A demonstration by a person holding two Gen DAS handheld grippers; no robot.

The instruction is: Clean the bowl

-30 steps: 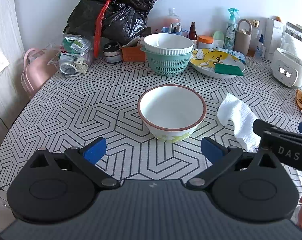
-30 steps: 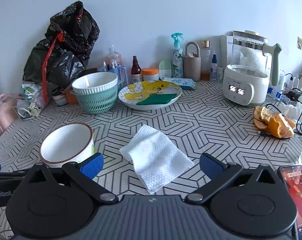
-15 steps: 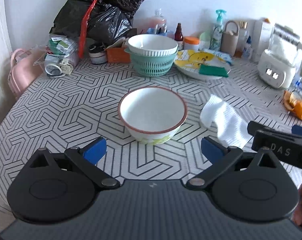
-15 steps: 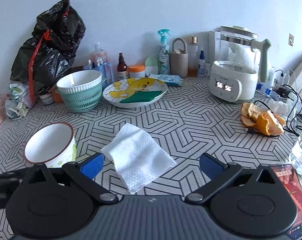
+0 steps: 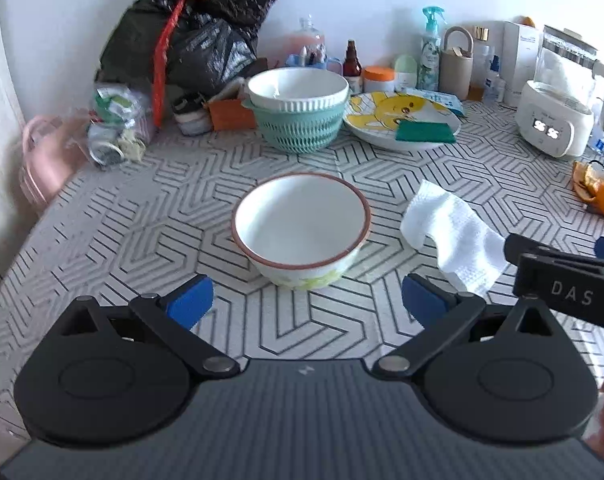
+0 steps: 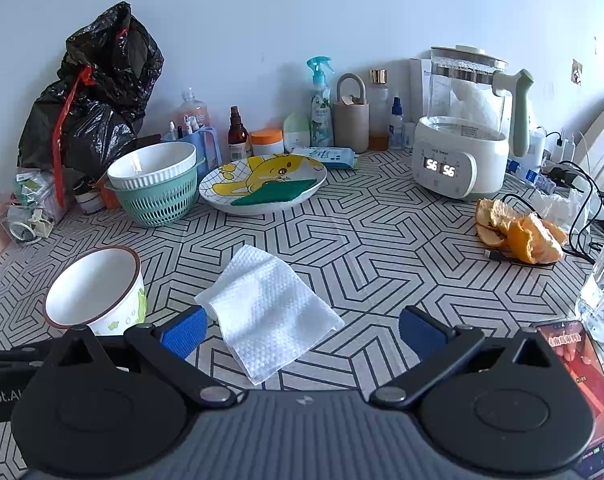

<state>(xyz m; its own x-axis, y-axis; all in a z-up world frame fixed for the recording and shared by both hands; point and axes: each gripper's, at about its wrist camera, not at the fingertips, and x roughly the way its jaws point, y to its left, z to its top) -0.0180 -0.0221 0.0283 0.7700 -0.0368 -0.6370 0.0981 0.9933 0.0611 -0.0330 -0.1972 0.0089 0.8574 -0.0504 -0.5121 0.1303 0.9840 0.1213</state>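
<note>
The white ceramic bowl with a brown rim (image 5: 302,226) stood upright and empty on the table with the black-and-white geometric cloth (image 5: 141,232), near its front middle. Just to the right of it lay a folded white paper towel (image 6: 267,308), flat on the cloth and apart from the bowl.

The left gripper (image 5: 304,304) faced the bowl with its blue-padded jaws spread wide, holding nothing; the bowl sat just ahead of the gap. The right gripper (image 6: 299,330) had its jaws spread wide too and empty, and the near edge of the towel lay between them, close to the left pad (image 6: 183,330).

I judge that the task was at its very start: nothing was gripped yet and no wiping had begun. The next move probably calls for the right gripper to go down and pinch the towel near its raised fold, since thin paper lies flat and is hard to catch, while the left gripper takes the bowl's rim to steady it.
</note>
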